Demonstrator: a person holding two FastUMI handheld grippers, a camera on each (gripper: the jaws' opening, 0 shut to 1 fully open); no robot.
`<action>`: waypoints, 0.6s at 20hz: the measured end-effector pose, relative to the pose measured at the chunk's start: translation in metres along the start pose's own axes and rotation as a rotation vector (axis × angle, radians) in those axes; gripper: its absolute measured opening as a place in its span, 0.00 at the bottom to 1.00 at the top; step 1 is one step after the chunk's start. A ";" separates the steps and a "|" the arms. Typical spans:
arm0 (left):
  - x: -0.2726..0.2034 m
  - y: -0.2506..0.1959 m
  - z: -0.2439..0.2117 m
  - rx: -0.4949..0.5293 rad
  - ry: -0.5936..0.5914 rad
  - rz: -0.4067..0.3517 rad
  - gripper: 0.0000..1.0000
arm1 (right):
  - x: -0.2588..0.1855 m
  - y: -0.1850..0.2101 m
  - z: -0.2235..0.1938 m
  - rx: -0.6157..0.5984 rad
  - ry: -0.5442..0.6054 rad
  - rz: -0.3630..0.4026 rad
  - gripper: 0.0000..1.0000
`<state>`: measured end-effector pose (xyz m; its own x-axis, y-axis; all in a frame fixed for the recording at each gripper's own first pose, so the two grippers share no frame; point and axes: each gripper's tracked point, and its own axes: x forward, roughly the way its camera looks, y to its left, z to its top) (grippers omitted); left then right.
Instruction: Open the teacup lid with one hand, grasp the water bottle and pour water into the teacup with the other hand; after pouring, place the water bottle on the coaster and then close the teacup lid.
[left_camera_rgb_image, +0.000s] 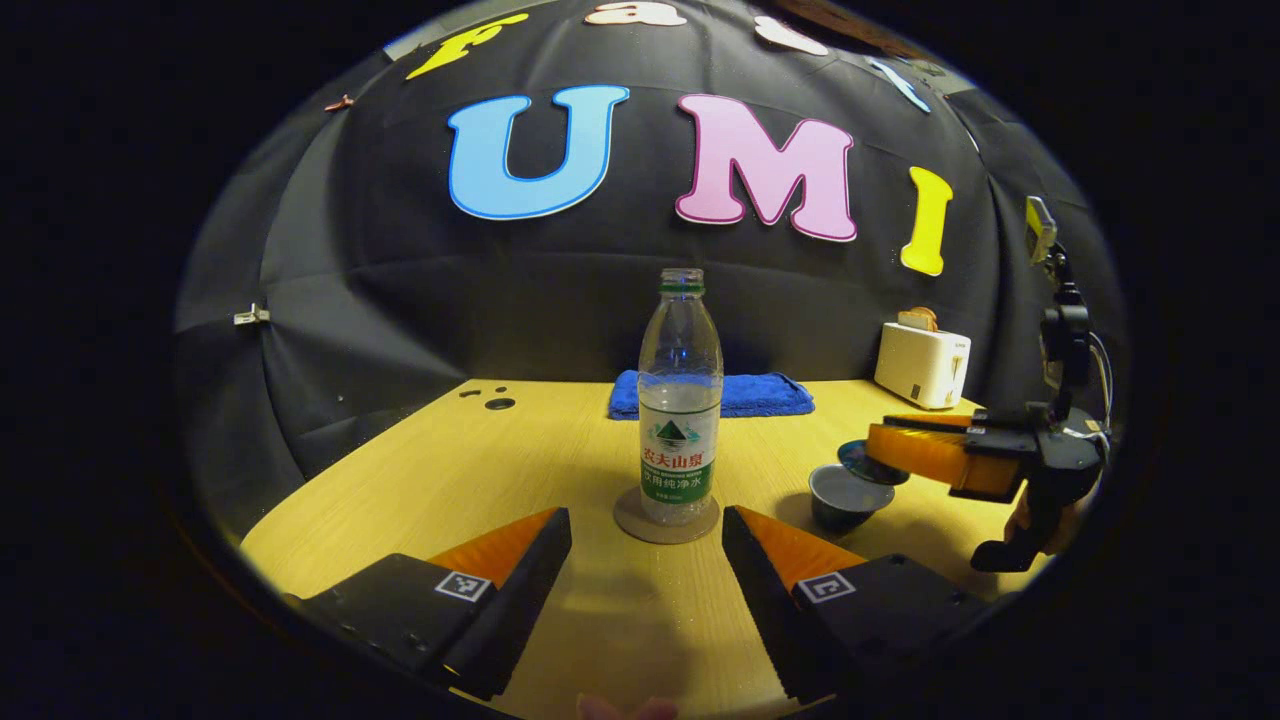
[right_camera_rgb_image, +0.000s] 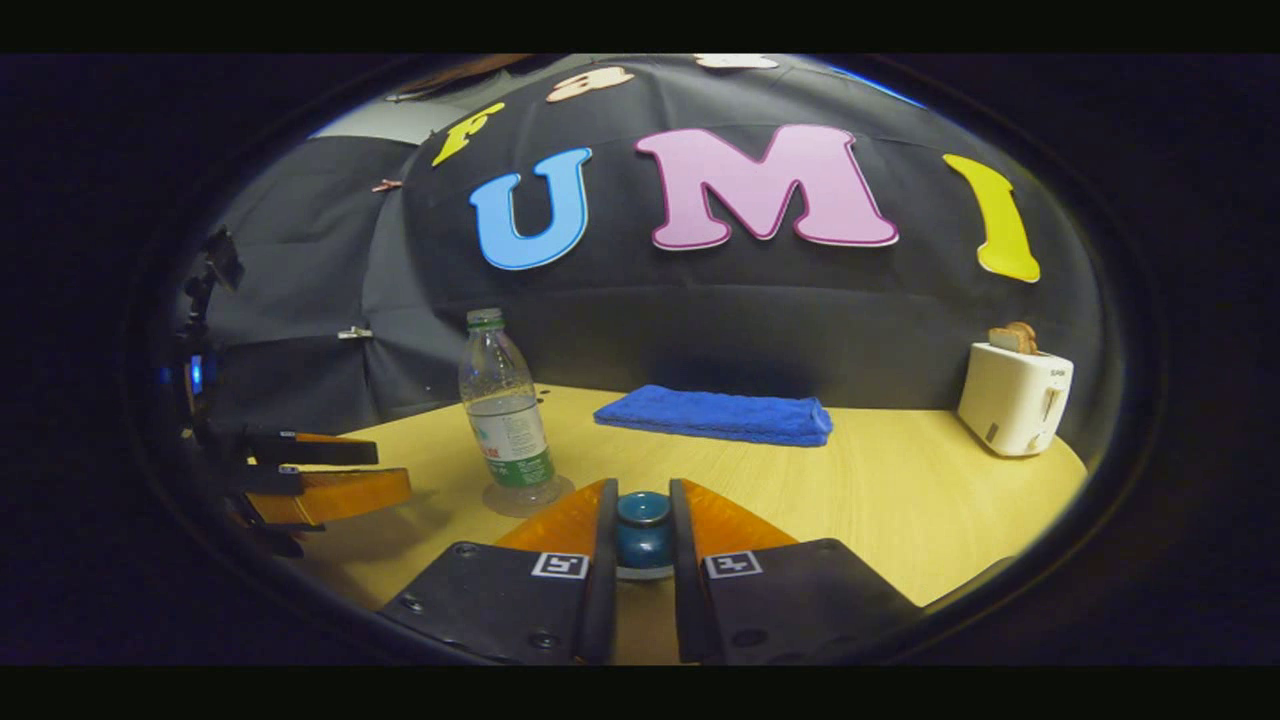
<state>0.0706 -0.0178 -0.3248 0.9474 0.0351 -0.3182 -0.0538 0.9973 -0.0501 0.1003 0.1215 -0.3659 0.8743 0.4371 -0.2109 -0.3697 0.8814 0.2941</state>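
An uncapped clear water bottle (left_camera_rgb_image: 680, 400), about half full, stands upright on a round coaster (left_camera_rgb_image: 632, 528) mid-table. My left gripper (left_camera_rgb_image: 646, 512) is open just in front of it, one finger to each side of the coaster and neither touching the bottle. To the right sits a dark teacup (left_camera_rgb_image: 840, 497), uncovered. Just above its far rim the right gripper (left_camera_rgb_image: 880, 455) holds the lid (left_camera_rgb_image: 868, 462). In the right gripper view, my right gripper (right_camera_rgb_image: 643, 487) is shut on the blue lid (right_camera_rgb_image: 643, 525) by its knob. The bottle (right_camera_rgb_image: 505, 420), coaster (right_camera_rgb_image: 565, 488) and left gripper (right_camera_rgb_image: 395, 470) lie to the left.
A folded blue towel (left_camera_rgb_image: 760, 393) lies at the back of the wooden table (left_camera_rgb_image: 480, 470). A white toaster (left_camera_rgb_image: 922, 365) with bread in it stands at the back right. Small holes (left_camera_rgb_image: 498, 403) mark the table's far left. A hand grips the right gripper's handle near the right edge.
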 end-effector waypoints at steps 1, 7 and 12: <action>-0.002 -0.001 0.000 0.006 0.000 -0.002 0.95 | 0.002 0.001 -0.002 0.001 0.006 0.003 0.27; -0.002 -0.003 0.000 -0.009 0.006 -0.012 0.95 | 0.013 -0.006 -0.021 0.015 0.043 0.002 0.32; 0.003 -0.002 0.001 -0.016 0.009 -0.006 0.95 | 0.015 0.000 -0.026 0.001 0.066 0.024 0.28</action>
<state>0.0733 -0.0201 -0.3249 0.9447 0.0286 -0.3268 -0.0534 0.9963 -0.0672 0.1055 0.1327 -0.3930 0.8423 0.4694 -0.2649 -0.3902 0.8701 0.3011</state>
